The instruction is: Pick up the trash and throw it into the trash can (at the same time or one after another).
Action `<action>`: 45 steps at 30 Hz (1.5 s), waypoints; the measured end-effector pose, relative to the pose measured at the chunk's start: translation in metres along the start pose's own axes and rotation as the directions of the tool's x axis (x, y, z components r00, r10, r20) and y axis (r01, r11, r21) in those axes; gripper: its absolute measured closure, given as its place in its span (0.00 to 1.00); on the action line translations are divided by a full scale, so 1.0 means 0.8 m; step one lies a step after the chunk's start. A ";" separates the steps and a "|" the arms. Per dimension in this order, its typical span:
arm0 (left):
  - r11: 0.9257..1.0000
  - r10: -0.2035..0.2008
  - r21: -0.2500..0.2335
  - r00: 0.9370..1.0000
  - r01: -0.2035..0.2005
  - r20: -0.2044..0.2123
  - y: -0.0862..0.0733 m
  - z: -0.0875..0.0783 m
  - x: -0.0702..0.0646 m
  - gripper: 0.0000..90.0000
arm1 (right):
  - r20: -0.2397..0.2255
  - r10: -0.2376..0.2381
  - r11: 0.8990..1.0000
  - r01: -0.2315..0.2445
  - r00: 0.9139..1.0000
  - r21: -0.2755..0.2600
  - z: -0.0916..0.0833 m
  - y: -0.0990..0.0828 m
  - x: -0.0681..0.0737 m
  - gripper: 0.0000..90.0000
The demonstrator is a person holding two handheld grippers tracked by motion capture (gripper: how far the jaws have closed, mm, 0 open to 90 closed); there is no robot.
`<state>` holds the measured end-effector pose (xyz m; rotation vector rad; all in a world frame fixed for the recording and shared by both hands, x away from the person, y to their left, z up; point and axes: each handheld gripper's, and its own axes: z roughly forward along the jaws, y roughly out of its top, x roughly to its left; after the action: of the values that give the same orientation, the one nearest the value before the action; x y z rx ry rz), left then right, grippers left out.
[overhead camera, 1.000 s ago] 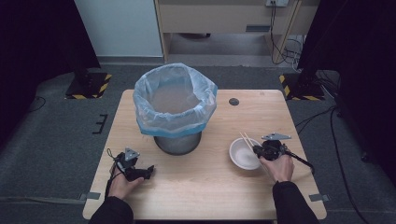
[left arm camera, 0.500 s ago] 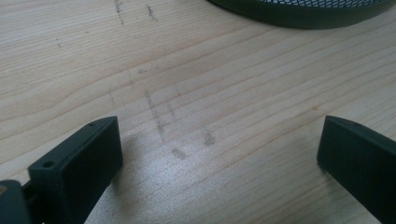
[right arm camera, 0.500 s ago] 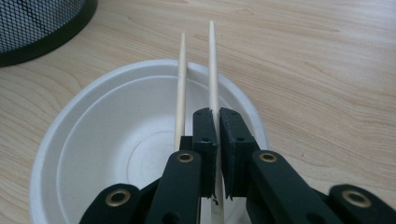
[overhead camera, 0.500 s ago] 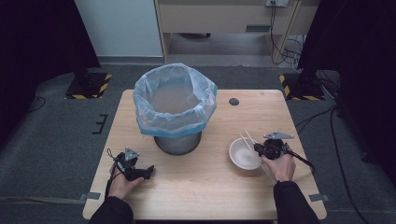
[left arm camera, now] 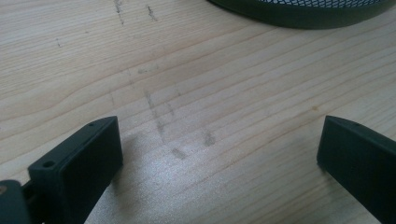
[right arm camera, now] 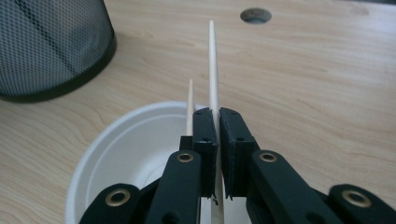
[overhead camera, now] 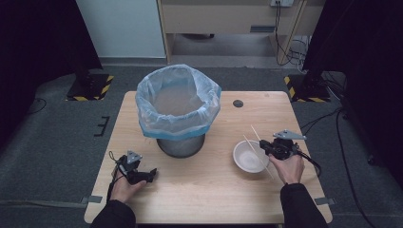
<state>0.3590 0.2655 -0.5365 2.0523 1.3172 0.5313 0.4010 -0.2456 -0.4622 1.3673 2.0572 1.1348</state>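
chopstick [right arm camera: 214,60] clamped in right tool [right arm camera: 218,116]

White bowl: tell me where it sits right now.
In the high view the white bowl sits on the table's right side, right of the mesh bin, just left of the right gripper.

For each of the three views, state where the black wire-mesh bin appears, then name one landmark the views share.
High view: black wire-mesh bin, centre, under its blue plastic liner.
Left gripper view: its base rim, top edge, right.
Right gripper view: its mesh wall, upper left.
Shared landmark: the pale wooden table.
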 end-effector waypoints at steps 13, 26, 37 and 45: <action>1.000 0.001 0.000 1.000 -0.001 0.001 0.000 0.000 0.000 0.00 | -0.043 0.015 0.990 -0.021 0.999 -0.141 -0.034 0.028 0.001 0.95; 1.000 0.000 -0.001 1.000 0.000 0.002 0.000 0.000 0.000 0.00 | -0.089 0.020 0.967 -0.042 0.996 -0.253 -0.062 0.051 0.004 0.95; 1.000 0.000 -0.001 1.000 0.000 0.002 0.000 0.000 0.000 0.00 | -0.133 0.021 0.933 -0.067 0.991 -0.354 -0.083 0.079 0.009 0.95; 1.000 0.000 -0.001 1.000 0.000 0.002 0.000 0.000 0.000 0.00 | -0.165 0.008 0.906 -0.077 0.986 -0.416 -0.092 0.105 0.020 0.95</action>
<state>0.3591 0.2656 -0.5365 2.0517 1.3156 0.5299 0.3885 -0.2452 -0.3499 1.1394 1.7445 1.6415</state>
